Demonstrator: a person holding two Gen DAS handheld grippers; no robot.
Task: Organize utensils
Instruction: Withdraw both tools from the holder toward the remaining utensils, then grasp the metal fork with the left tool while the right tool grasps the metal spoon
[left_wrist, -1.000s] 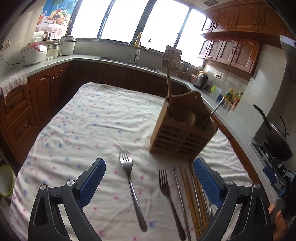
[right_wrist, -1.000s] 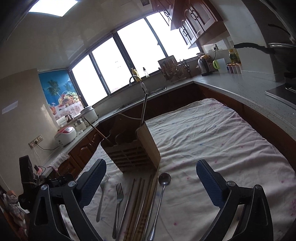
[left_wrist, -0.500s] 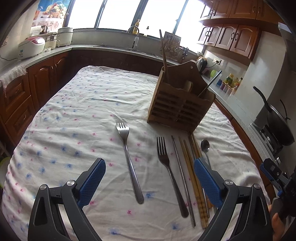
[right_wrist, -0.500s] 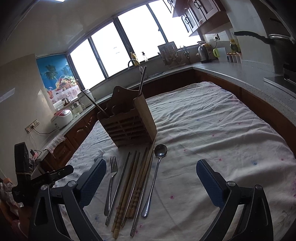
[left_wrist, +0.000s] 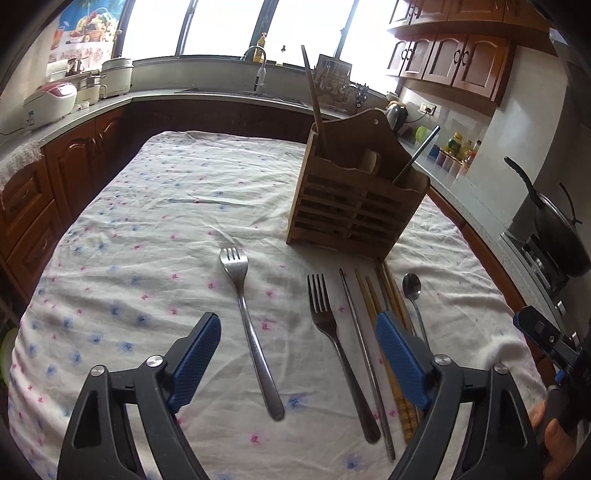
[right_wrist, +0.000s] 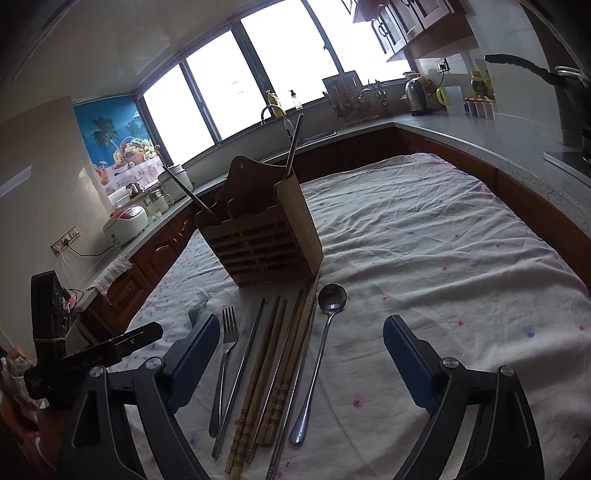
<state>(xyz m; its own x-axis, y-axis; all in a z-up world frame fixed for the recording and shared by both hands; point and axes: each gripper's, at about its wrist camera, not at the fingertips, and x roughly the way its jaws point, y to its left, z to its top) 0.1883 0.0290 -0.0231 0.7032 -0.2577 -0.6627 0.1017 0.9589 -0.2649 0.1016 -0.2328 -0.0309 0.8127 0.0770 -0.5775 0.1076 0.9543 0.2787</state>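
A wooden utensil holder (left_wrist: 354, 206) (right_wrist: 266, 236) stands on the flowered tablecloth (left_wrist: 155, 221) with a wooden stick and a metal handle in it. In front of it lie two forks (left_wrist: 251, 332) (left_wrist: 340, 354), a metal chopstick (left_wrist: 365, 362), several wooden chopsticks (left_wrist: 384, 306) (right_wrist: 269, 369) and a spoon (left_wrist: 412, 286) (right_wrist: 321, 354). My left gripper (left_wrist: 295, 325) hovers above the two forks, jaws closing, nothing pressed between them. Above the chopsticks and spoon, my right gripper (right_wrist: 301, 325) is also closing on nothing.
Kitchen counters with brown cabinets ring the table. A rice cooker (left_wrist: 48, 103) sits at the left, a sink tap (left_wrist: 258, 70) at the back, a kettle (right_wrist: 415, 94) and jars at the right, a black wok (left_wrist: 561, 236) on the stove. Bare cloth (right_wrist: 443, 240) lies right of the holder.
Both grippers sank and tipped down toward the table, so the utensils now sit between the fingers. The blue pads of both stand a little closer together than before.
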